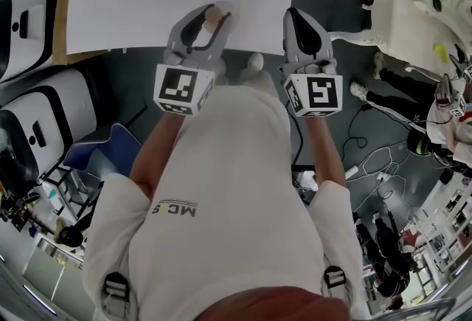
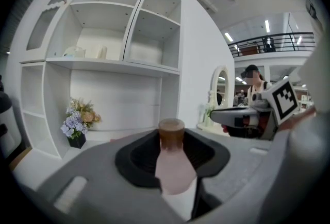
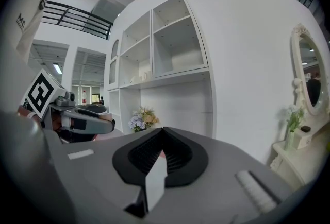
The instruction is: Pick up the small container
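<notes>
The person's white T-shirt (image 1: 221, 194) fills the bottom of the head view, with both forearms reaching up from it. At 11 o'clock the left gripper (image 1: 209, 23) pinches the small pale pink container with a brown cap (image 1: 214, 15). Its jaws are closed on the container's body, and the cap sticks out past the tips. In the left gripper view the container (image 2: 172, 166) stands upright between the jaws. A white open shelf unit (image 2: 113, 37) is beyond it, and a bunch of pale flowers in a dark pot (image 2: 78, 119) is at 9 o'clock. At 1 o'clock the right gripper (image 1: 296, 17) has its jaws pressed together with nothing between them. Both grippers are over the flat white surface (image 1: 133, 2).
</notes>
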`<state>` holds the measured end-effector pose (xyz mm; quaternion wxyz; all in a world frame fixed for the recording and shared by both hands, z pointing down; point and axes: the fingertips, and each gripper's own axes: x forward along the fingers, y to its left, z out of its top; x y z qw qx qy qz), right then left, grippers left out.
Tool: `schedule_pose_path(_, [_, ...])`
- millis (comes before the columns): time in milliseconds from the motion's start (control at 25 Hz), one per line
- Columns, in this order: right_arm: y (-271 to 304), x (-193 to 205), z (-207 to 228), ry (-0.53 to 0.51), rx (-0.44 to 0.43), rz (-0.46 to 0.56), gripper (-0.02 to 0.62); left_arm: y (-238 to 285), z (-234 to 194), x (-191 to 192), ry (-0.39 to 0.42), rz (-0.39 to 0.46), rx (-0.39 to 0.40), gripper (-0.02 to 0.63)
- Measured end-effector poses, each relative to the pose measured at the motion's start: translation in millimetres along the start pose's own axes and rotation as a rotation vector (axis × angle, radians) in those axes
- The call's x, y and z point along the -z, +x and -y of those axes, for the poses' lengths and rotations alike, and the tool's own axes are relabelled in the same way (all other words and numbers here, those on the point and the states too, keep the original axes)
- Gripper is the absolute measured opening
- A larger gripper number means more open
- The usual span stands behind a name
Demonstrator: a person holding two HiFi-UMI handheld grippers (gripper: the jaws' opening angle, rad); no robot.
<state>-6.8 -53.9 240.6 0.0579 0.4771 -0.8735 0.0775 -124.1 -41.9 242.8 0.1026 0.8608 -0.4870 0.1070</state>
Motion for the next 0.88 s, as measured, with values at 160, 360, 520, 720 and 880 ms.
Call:
schedule_pose_path(160, [-1.2, -1.7, -0.6, 0.006, 0.000, 0.003, -0.002, -3.0, 2.1, -4.1, 0.004, 0.007, 0.000, 0.138])
schedule_pose_path(360, [-1.5, -3.2, -4.9, 0.004, 0.004, 0.004, -0.002, -8.9, -1.6, -0.5, 0.003, -0.004, -0.004, 0.137])
schedule_pose_path(520, [-1.9, -6.0, -3.4, -0.002, 0.013, 0.010, -0.003, -6.0, -3.5, -1.0, 0.007, -0.005, -0.003, 0.137])
schedule_pose_path(720, [-3.2, -5.9, -5.2, -0.003, 0.024, 0.011, -0.003, -8.6, -4.0, -1.8, 0.005, -0.003, 0.006, 0.137])
schedule_pose_path(880, [-1.7, -5.2, -1.7, -0.004, 0.029, 0.012, -0.002, -4.7, -4.1, -2.3, 0.007, -0.001, 0.011, 0.138])
